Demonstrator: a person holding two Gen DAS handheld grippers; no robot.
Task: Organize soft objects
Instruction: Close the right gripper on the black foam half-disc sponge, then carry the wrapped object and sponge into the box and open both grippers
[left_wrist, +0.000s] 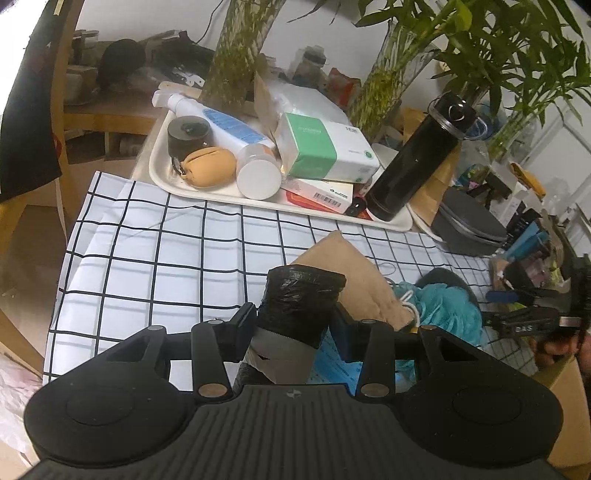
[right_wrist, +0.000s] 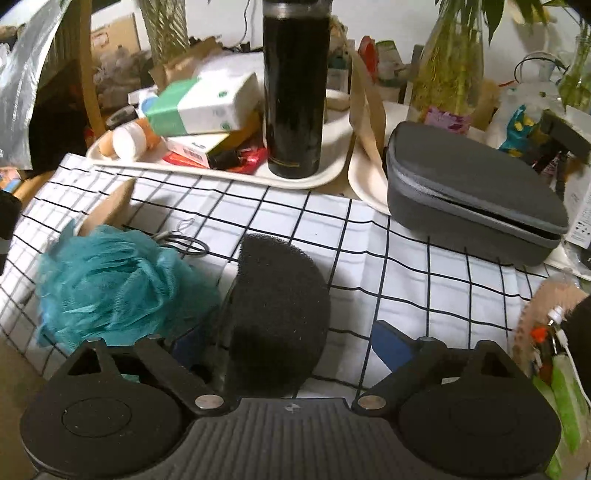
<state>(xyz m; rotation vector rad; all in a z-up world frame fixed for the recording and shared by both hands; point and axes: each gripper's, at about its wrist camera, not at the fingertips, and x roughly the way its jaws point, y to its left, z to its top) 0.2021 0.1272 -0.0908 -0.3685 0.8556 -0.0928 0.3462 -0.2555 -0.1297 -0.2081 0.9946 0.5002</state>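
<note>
The left tongs (left_wrist: 291, 325) were pinched on a roll wrapped in black plastic (left_wrist: 301, 299), its grey band showing just below the fingers, held above the checked cloth (left_wrist: 155, 251) that covered the counter. The right tongs (right_wrist: 291, 343) stood spread wide, and a dark foam sponge (right_wrist: 279, 306) lay between the fingers, close against the left one; whether either finger touched it I could not tell. Just to the left of the sponge sat a teal mesh bath pouf (right_wrist: 114, 284), resting on the cloth with a thin cord looped beside it. Behind the pouf a tan cushion (left_wrist: 354, 273) lay tilted, one corner pointing toward the back of the counter. Further along the right side sat a grey zippered case (right_wrist: 476, 195), its lid slightly ajar, partly over a white plate edge. Beyond the cloth a cream tray (left_wrist: 162, 177) carried a heap of things: a tall black flask (right_wrist: 295, 92) standing upright at its near right corner, a green and white box (left_wrist: 327, 147) stacked on flatter packets, a white spray bottle (left_wrist: 225, 136) lying on its side, a tan pouch (left_wrist: 212, 166) and a dark round tin (left_wrist: 188, 134). At the back rose glass vases with leafy green stalks (left_wrist: 476, 48) against the pale wall.
</note>
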